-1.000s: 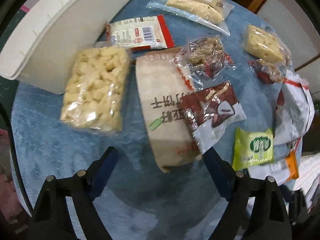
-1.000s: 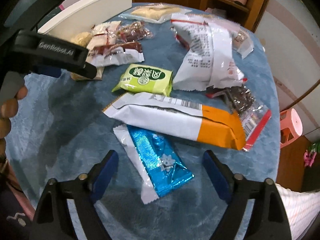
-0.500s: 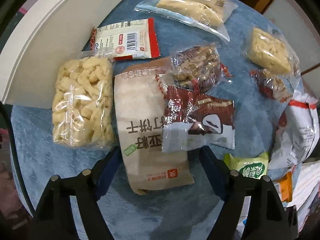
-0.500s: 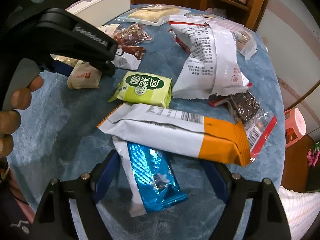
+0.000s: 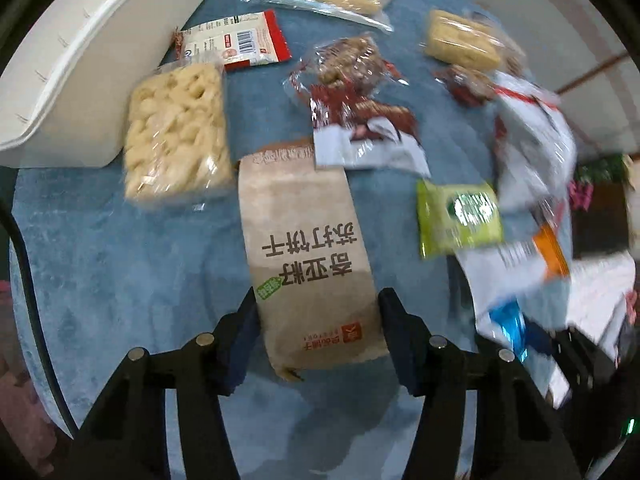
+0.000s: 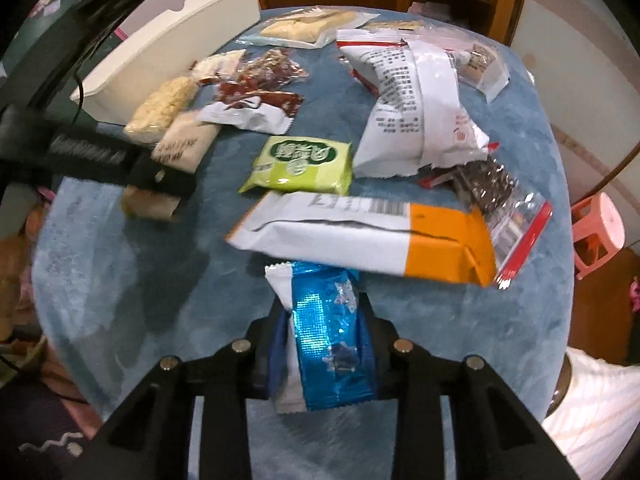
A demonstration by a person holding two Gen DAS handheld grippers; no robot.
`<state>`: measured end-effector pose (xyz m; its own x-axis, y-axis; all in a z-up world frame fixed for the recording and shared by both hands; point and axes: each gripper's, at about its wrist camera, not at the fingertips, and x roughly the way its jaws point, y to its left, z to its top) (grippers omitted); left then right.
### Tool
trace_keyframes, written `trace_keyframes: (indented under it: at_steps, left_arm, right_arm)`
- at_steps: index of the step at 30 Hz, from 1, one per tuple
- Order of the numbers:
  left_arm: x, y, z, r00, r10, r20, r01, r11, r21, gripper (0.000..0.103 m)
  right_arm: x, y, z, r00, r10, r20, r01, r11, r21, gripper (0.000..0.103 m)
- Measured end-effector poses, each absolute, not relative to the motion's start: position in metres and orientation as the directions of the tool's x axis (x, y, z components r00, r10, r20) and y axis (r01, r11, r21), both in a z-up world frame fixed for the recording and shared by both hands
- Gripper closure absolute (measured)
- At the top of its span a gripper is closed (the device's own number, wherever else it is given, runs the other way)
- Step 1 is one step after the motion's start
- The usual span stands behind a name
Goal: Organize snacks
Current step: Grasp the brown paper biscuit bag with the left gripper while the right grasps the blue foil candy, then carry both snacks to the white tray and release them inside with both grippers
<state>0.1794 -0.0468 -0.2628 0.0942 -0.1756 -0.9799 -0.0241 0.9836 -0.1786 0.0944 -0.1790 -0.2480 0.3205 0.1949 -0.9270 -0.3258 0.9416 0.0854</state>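
Snacks crowd our blue table [image 6: 120, 280]; our left gripper [image 5: 316, 320] is closing around the brown cracker pack [image 5: 308, 248]; our right gripper [image 6: 324, 332] is closing, clamping the blue wrapper [image 6: 328, 332] between its fingers.

near cloth [image 5: 120, 264] lies open; packets crowd beside the white bin [image 5: 92, 60].

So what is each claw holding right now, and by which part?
The left claw is closing on the near end of the brown cracker packet. The right claw is closing across the middle of the blue foil packet.
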Motion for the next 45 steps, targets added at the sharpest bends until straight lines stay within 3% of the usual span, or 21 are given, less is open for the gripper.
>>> trace_keyframes:
  at_steps: [8,9,10,11,17,21,25,27,29,30,31,32,45]
  left_arm:
    - [0.117,-0.02,-0.201,0.258,-0.187,-0.948,0.114,0.98,-0.163,0.051]
    - [0.102,-0.012,-0.191,0.281,-0.183,-0.942,0.122,0.98,-0.154,0.06]
    - [0.1,-0.01,-0.183,0.296,-0.177,-0.939,0.131,0.981,-0.144,0.084]
    - [0.098,-0.006,-0.175,0.298,-0.188,-0.936,0.146,0.978,-0.149,0.088]
    - [0.067,0.022,-0.127,0.437,-0.197,-0.878,0.193,0.974,-0.122,0.093]
    - [0.068,0.031,-0.122,0.467,-0.213,-0.858,0.198,0.971,-0.133,0.093]
    - [0.076,0.034,-0.148,0.391,-0.248,-0.886,0.225,0.959,-0.17,0.093]
    - [0.077,0.029,-0.165,0.355,-0.259,-0.898,0.26,0.95,-0.172,0.086]
    - [0.076,0.025,-0.18,0.305,-0.285,-0.909,0.311,0.932,-0.188,0.053]
    - [0.073,0.023,-0.186,0.292,-0.298,-0.909,0.334,0.922,-0.195,0.045]
    - [0.07,0.02,-0.191,0.293,-0.304,-0.907,0.357,0.914,-0.191,0.029]
    - [0.067,0.017,-0.195,0.298,-0.301,-0.906,0.378,0.909,-0.177,0.024]
    - [0.05,-0.026,-0.258,0.186,-0.232,-0.955,0.584,0.808,-0.083,0.023]
  right_arm:
    - [0.071,-0.171,-0.219,0.355,0.244,-0.903,-0.322,0.938,0.127,0.071]
    - [0.068,-0.171,-0.214,0.362,0.248,-0.899,-0.324,0.937,0.128,0.071]
    - [0.067,-0.169,-0.207,0.37,0.253,-0.894,-0.325,0.937,0.13,0.071]
    - [0.066,-0.166,-0.2,0.377,0.257,-0.89,-0.328,0.935,0.131,0.071]
    - [0.066,-0.14,-0.159,0.438,0.263,-0.86,-0.37,0.924,0.093,0.071]
    - [0.071,-0.118,-0.139,0.468,0.277,-0.839,-0.399,0.914,0.079,0.071]
    - [0.069,-0.099,-0.133,0.473,0.282,-0.835,-0.427,0.902,0.063,0.071]
    - [0.067,-0.095,-0.137,0.459,0.28,-0.843,-0.436,0.898,0.061,0.071]
    - [0.067,-0.092,-0.142,0.448,0.267,-0.853,-0.433,0.9,0.054,0.071]
    - [0.067,-0.092,-0.145,0.445,0.262,-0.856,-0.43,0.901,0.053,0.071]
    - [0.066,-0.093,-0.148,0.442,0.257,-0.859,-0.423,0.905,0.053,0.071]
    - [0.066,-0.096,-0.15,0.439,0.253,-0.862,-0.414,0.908,0.056,0.071]
    - [0.061,-0.123,-0.166,0.422,0.242,-0.874,-0.331,0.938,0.099,0.071]
